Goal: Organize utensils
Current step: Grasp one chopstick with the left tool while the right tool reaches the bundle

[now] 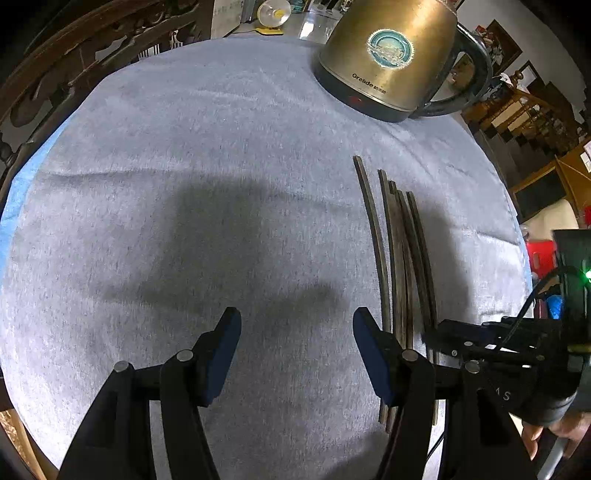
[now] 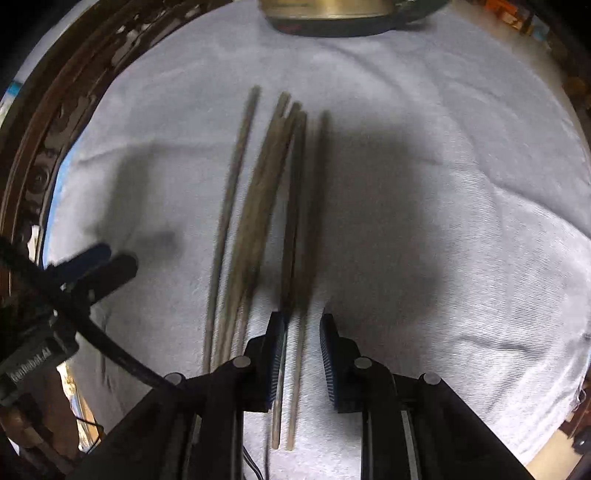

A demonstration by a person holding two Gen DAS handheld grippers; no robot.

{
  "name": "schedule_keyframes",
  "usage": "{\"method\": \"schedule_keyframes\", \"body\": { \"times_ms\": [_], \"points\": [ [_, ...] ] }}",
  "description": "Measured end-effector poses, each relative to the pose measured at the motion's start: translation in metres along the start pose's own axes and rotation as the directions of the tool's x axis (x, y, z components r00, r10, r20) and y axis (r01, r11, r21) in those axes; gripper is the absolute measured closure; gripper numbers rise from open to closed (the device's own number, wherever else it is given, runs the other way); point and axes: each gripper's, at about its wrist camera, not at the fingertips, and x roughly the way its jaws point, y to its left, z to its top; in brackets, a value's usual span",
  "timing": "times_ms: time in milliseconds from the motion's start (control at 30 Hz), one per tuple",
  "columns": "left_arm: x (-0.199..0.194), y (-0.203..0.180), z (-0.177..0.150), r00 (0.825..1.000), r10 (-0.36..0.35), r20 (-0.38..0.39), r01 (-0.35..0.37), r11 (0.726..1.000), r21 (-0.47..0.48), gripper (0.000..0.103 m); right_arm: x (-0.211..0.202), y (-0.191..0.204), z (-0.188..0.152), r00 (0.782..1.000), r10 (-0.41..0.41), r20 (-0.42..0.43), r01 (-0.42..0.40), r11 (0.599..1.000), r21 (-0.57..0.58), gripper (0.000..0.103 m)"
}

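Observation:
Several dark wooden chopsticks lie side by side on the grey cloth, right of my left gripper. That gripper hovers open over bare cloth with nothing between its fingers. In the right wrist view the chopsticks look blurred. My right gripper points down over their near ends. Its jaws stand narrowly apart with one chopstick in the gap and another along the left pad; the pads do not squeeze them. The right gripper also shows from the side, as does the left gripper.
A brass-coloured electric kettle stands at the table's far side, its base just beyond the chopstick tips. A carved dark wooden chair borders the round table on the left. A hand holds the right gripper.

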Motion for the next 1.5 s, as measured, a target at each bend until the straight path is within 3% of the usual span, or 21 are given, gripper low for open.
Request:
{"method": "schedule_keyframes", "body": {
  "times_ms": [67,200,433,633,700,767,800,833,900,1000,1133,1233,1333,1500],
  "points": [
    [0.003,-0.001,0.004,1.000,0.011,-0.004,-0.011,1.000,0.008,0.039,0.001,0.002,0.001,0.999,-0.038,0.010,0.038,0.999,-0.015,0.083],
    [0.008,-0.002,0.017,0.999,0.026,-0.019,-0.026,1.000,0.010,0.039,-0.002,-0.018,0.000,1.000,-0.009,0.003,0.009,0.998,0.056,0.088],
    [0.032,-0.027,0.056,0.997,0.028,-0.072,-0.027,1.000,0.016,0.039,-0.008,-0.060,-0.005,0.993,0.110,0.036,-0.114,0.985,0.129,0.084],
    [0.056,-0.056,0.077,0.986,0.092,-0.137,-0.087,0.995,0.040,0.041,-0.023,-0.096,-0.021,0.980,0.173,0.100,-0.189,0.965,0.181,0.084],
    [0.063,-0.061,0.079,0.979,0.099,-0.177,-0.096,0.995,0.027,0.049,-0.025,-0.102,-0.026,0.978,0.180,0.105,-0.197,0.963,0.185,0.084],
    [0.063,-0.065,0.081,0.977,0.116,-0.181,-0.113,0.993,0.024,0.064,-0.030,-0.113,-0.032,0.977,0.184,0.110,-0.202,0.962,0.185,0.084],
    [0.064,-0.067,0.082,0.975,0.096,-0.199,-0.094,0.995,0.017,0.078,-0.030,-0.109,-0.030,0.977,0.184,0.110,-0.202,0.962,0.186,0.084],
    [0.065,-0.069,0.084,0.972,0.083,-0.222,-0.082,0.997,0.012,0.083,-0.030,-0.111,-0.032,0.977,0.184,0.110,-0.202,0.962,0.186,0.084],
    [0.067,-0.077,0.085,0.960,0.103,-0.261,-0.097,0.995,0.034,0.083,-0.035,-0.120,-0.034,0.976,0.187,0.111,-0.205,0.962,0.182,0.084],
    [0.074,-0.087,0.079,0.935,0.151,-0.321,-0.114,0.985,0.131,0.095,-0.039,-0.123,-0.038,0.974,0.193,0.116,-0.212,0.960,0.183,0.084],
    [0.072,-0.084,0.076,0.920,0.129,-0.370,-0.081,0.986,0.143,0.095,-0.038,-0.119,-0.036,0.973,0.199,0.120,-0.218,0.960,0.177,0.084],
    [0.068,-0.083,0.073,0.926,0.136,-0.352,-0.100,0.988,0.118,0.095,-0.031,-0.116,-0.033,0.972,0.199,0.123,-0.219,0.959,0.181,0.084],
    [0.065,-0.094,0.063,0.922,0.195,-0.333,-0.129,0.969,0.209,0.096,-0.032,-0.118,-0.036,0.972,0.200,0.123,-0.220,0.958,0.185,0.084],
    [0.060,-0.095,0.045,0.897,0.245,-0.369,-0.111,0.931,0.348,0.096,-0.037,-0.117,-0.038,0.974,0.199,0.112,-0.216,0.962,0.169,0.084]
  ]
}}
